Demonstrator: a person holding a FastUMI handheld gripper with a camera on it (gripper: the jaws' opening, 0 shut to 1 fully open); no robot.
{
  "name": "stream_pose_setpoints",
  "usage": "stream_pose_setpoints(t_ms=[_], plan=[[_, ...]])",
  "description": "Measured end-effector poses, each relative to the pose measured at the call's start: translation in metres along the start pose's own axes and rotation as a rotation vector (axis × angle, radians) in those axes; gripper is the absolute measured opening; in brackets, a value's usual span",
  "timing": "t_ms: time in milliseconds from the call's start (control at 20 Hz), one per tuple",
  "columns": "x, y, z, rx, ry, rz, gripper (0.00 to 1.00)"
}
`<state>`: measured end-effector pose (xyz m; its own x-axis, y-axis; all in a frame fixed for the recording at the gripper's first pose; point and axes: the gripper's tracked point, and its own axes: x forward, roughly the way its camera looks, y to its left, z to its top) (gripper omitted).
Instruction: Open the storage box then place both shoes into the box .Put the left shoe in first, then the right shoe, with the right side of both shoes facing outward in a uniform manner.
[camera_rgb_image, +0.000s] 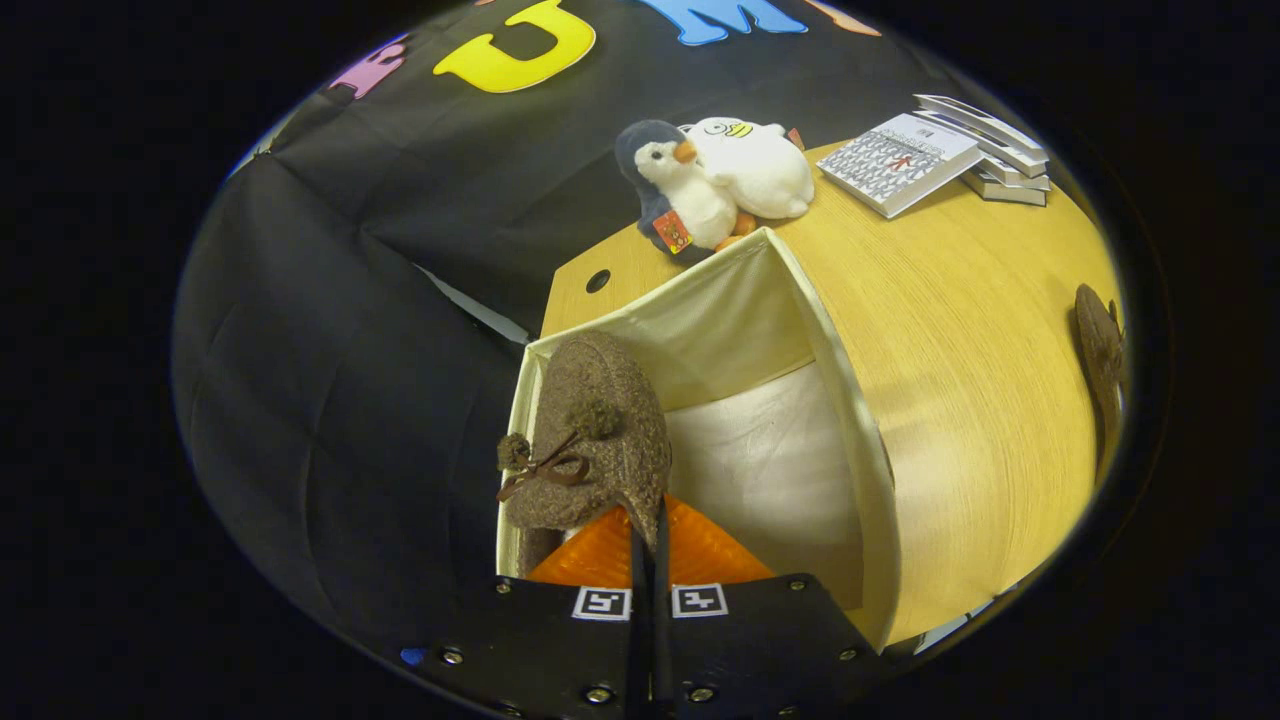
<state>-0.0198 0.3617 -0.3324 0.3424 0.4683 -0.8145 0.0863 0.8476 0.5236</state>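
A brown felt shoe (590, 440) with a bow and pompoms hangs toe-forward inside the open cream fabric storage box (850, 410), against its left wall. My gripper (648, 530) is shut on the thin rear edge of that shoe, both fingers pressed close together with the edge between them. The box has pale inner walls and stands on the wooden table, open upward. A second brown shoe (1098, 350) lies on the table well to the right of the box.
Two plush toys, a penguin (668, 185) and a white one (755, 165), sit just beyond the box's far corner. A stack of books (935, 155) lies farther right on the wooden table (980, 330). Black cloth hangs left of the box.
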Motion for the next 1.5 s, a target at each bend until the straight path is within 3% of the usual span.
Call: stream_pose_setpoints(t_ms=[100, 150, 300, 800, 1250, 1500], plan=[[-0.002, 0.01, -0.003, -0.024, 0.016, 0.048, 0.11], [0.0, 0.018, -0.002, -0.036, 0.024, 0.083, 0.33], [-0.018, 0.013, 0.002, -0.123, 0.008, 0.072, 0.99], [-0.122, -0.031, 0.064, -0.326, -0.225, 0.081, 0.98], [-0.186, -0.121, 0.098, -0.372, -0.332, -0.022, 0.98], [-0.214, -0.185, 0.109, -0.388, -0.355, -0.121, 0.98]])
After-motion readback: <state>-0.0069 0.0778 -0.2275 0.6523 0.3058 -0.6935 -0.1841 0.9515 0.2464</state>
